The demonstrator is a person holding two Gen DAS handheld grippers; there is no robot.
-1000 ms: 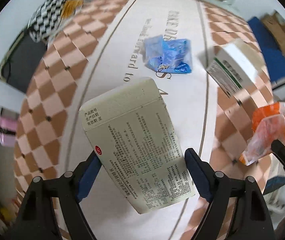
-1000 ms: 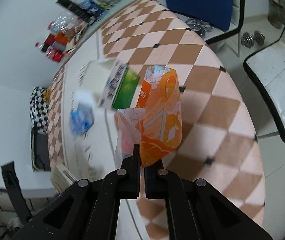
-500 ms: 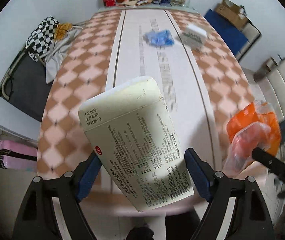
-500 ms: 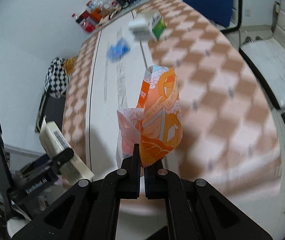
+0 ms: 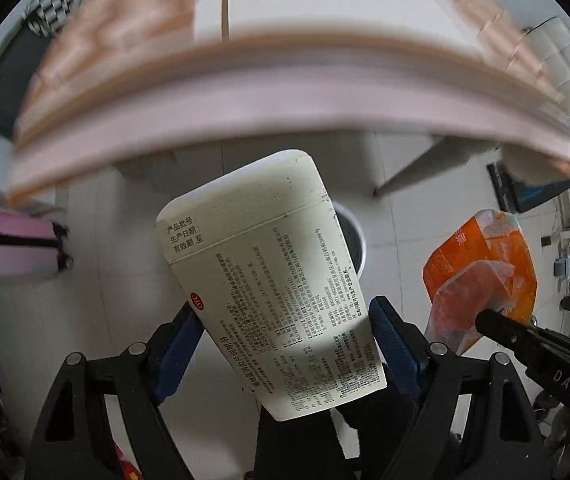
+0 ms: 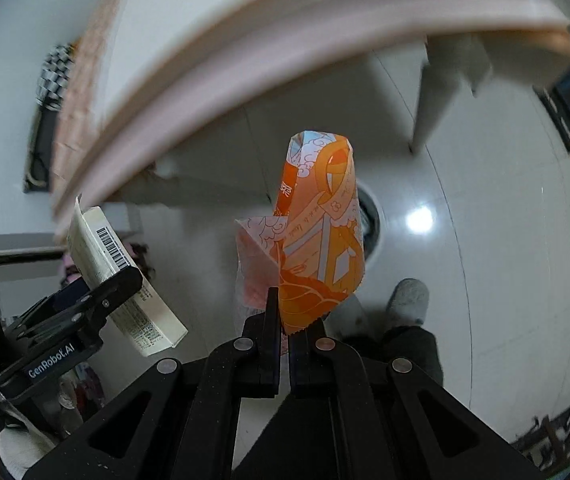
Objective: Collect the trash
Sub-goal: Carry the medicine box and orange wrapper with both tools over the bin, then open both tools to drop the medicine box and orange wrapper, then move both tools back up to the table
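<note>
A cream medicine box (image 5: 269, 280), printed with small black text and a red oval mark, tilts above the dark round bin (image 5: 351, 240). To the box's right, a crumpled orange-and-white wrapper (image 5: 481, 276) stands upright over that bin.

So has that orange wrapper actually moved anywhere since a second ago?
Yes. The orange wrapper has left the table, dropping below its edge toward the floor, near a round bin.

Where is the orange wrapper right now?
The orange wrapper is pinched in the right claw, held in the air over the floor below the table edge, with a round bin behind it.
</note>
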